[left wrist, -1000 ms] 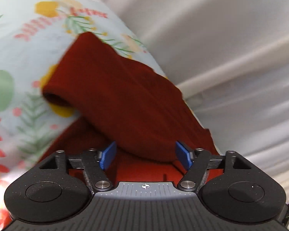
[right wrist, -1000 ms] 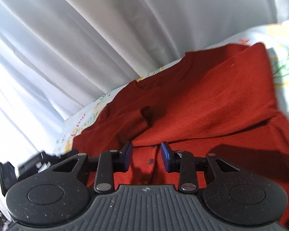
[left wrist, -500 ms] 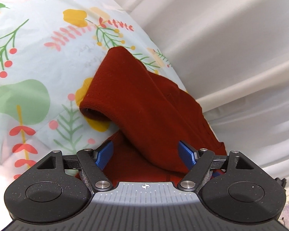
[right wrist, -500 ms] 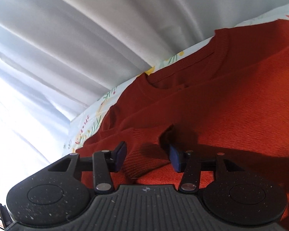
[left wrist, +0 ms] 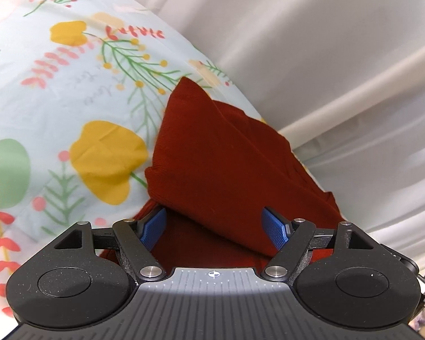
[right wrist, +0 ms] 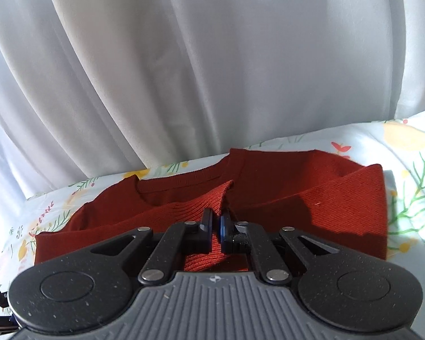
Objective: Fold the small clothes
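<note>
The rust-red knitted sweater [right wrist: 297,206] lies on the floral-printed bed sheet [left wrist: 70,99]. The right hand-held gripper [right wrist: 214,226] clenches its ribbed sleeve cuff [right wrist: 209,198] at 12 o'clock. The left hand-held gripper [left wrist: 216,226] is released, its blue pads [left wrist: 153,228] straddling a folded sleeve [left wrist: 226,170].

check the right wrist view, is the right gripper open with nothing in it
No, the right gripper is shut on a ribbed cuff of the red sweater.

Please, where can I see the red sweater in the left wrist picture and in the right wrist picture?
Left wrist view: the red sweater fills the lower centre, folded, reaching between the open jaws.
Right wrist view: it lies across the lower middle, its ribbed cuff pinched in the right hand-held gripper.
Shared landmark: the floral sheet under it, with the white curtain behind.
</note>
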{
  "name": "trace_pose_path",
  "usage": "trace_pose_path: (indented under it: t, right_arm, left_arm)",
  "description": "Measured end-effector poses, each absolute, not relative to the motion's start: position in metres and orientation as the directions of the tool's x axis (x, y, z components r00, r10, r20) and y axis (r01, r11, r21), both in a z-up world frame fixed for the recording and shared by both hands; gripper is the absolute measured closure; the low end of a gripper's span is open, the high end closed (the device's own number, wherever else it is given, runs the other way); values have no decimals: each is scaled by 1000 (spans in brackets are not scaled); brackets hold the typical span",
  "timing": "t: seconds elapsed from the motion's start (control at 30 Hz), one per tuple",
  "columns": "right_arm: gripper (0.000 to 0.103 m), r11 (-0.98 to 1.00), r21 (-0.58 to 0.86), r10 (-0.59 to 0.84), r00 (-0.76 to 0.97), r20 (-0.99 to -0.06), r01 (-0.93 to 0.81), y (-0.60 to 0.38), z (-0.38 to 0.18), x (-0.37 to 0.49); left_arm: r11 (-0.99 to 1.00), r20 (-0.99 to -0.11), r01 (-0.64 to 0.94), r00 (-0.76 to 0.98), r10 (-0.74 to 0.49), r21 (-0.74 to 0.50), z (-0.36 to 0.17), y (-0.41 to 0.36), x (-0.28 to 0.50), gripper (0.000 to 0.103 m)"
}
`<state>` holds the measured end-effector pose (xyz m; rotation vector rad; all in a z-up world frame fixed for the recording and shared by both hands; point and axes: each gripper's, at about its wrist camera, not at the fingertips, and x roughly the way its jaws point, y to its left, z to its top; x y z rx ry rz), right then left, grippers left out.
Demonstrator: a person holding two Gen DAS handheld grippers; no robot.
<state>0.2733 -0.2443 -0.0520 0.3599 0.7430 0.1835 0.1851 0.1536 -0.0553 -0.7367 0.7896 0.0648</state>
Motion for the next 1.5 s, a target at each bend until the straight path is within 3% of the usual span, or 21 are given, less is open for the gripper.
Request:
trace_pose_path:
  t: [0.23, 0.33, 0.37, 0.43, 0.5, 0.77, 0.8, 0.83, 0.87, 0.9, 1.07, 1.3, 1.4, 1.5]
  right_arm:
    - [98, 981, 181, 71, 735, -674, 70, -264, -65, 270]
    - [94, 962, 247, 90, 711, -697, 121, -282, -70, 269]
    - [91, 946, 301, 128, 709, -693, 124, -289, -70, 266]
    - [66, 909, 401, 215, 696, -686, 115, -299, -72, 260]
    - [61, 886, 453, 268, 682, -680, 103, -302, -78, 252]
    - [60, 912, 408, 269, 690, -672, 42, -289, -84, 258]
    - [67, 915, 402, 269, 695, -667, 31, -288, -83, 258]
    - [85, 918, 397, 267, 702, -660, 24, -287, -81, 258]
    - [96, 919, 393, 264, 704, -659, 23, -288, -78, 258]
    - [102, 917, 398, 263, 706, -658, 30, -290, -76, 258]
    - [102, 849, 523, 297, 753, -587, 72, -319, -62, 250]
    - [97, 868, 466, 213, 717, -664, 174, -331, -69, 249]
    - [80, 832, 527, 264, 711, -652, 174, -330, -70, 242]
    - [79, 830, 527, 279, 682, -676, 184, -321, -78, 242]
  left_arm:
    - [801, -692, -290, 693, -201, -523, -56, 145, 193, 24]
    - [807, -693, -286, 693, -199, -517, -55, 144, 193, 24]
    - [807, -692, -285, 694, -199, -517, -55, 144, 193, 24]
    - [809, -695, -284, 691, -199, -514, -55, 142, 193, 24]
    - [816, -699, -279, 686, -199, -507, -56, 139, 195, 24]
    - [827, -700, -259, 683, -209, -499, -53, 130, 198, 23]
    - [828, -700, -257, 683, -210, -499, -53, 130, 198, 23]
    - [829, -700, -256, 682, -210, -498, -53, 129, 198, 23]
    - [829, -700, -255, 682, -210, -497, -53, 129, 197, 23]
    - [830, -699, -253, 684, -210, -498, -52, 129, 196, 23]
    - [828, -706, -272, 681, -195, -491, -53, 133, 195, 23]
    - [846, -714, -259, 674, -188, -467, -53, 129, 196, 23]
    - [850, -715, -253, 674, -188, -462, -54, 126, 200, 22]
    - [854, -713, -242, 674, -194, -461, -56, 121, 205, 21]
